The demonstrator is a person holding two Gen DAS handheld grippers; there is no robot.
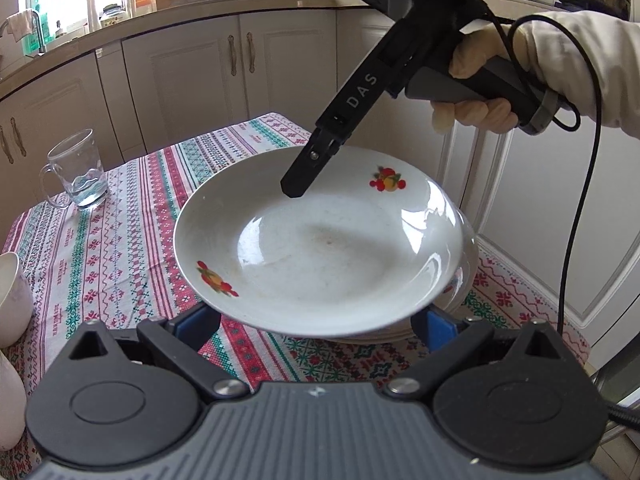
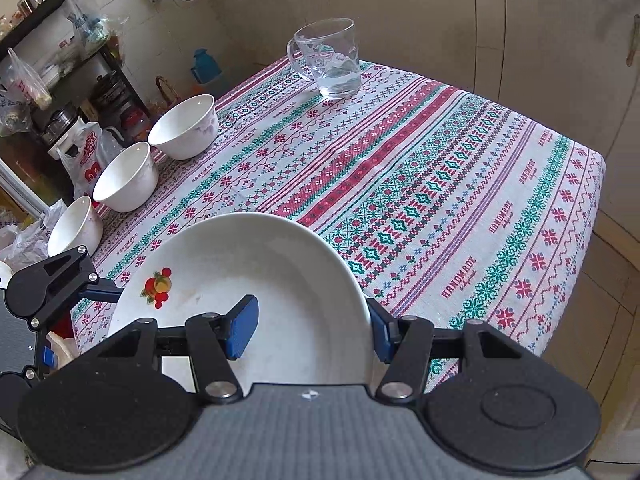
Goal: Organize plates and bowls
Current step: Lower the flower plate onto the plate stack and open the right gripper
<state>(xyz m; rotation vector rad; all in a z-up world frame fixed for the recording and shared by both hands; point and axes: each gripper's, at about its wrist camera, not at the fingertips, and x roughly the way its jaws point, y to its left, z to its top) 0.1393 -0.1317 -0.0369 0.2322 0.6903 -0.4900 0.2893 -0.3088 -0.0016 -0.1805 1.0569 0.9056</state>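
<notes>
A white deep plate with fruit decals (image 1: pixel 320 248) sits tilted on top of a stack of plates (image 1: pixel 464 288) on the patterned tablecloth. My left gripper (image 1: pixel 316 324) is open, its blue pads either side of the plate's near rim, partly hidden under it. My right gripper (image 2: pixel 312 330) is open, straddling the plate's (image 2: pixel 256 292) rim: one pad (image 2: pixel 242 330) over the inside, the other outside. In the left wrist view the right gripper's finger (image 1: pixel 308 172) hangs over the plate's far side. Three white bowls (image 2: pixel 186 126) (image 2: pixel 128 178) (image 2: pixel 76 226) stand in a row at the table's left edge.
A glass mug (image 2: pixel 330 58) with a little water stands at the far side of the table (image 2: pixel 440 184); it also shows in the left wrist view (image 1: pixel 78 170). Kitchen cabinets (image 1: pixel 192 68) are behind the table. One bowl (image 1: pixel 12 296) is at the left.
</notes>
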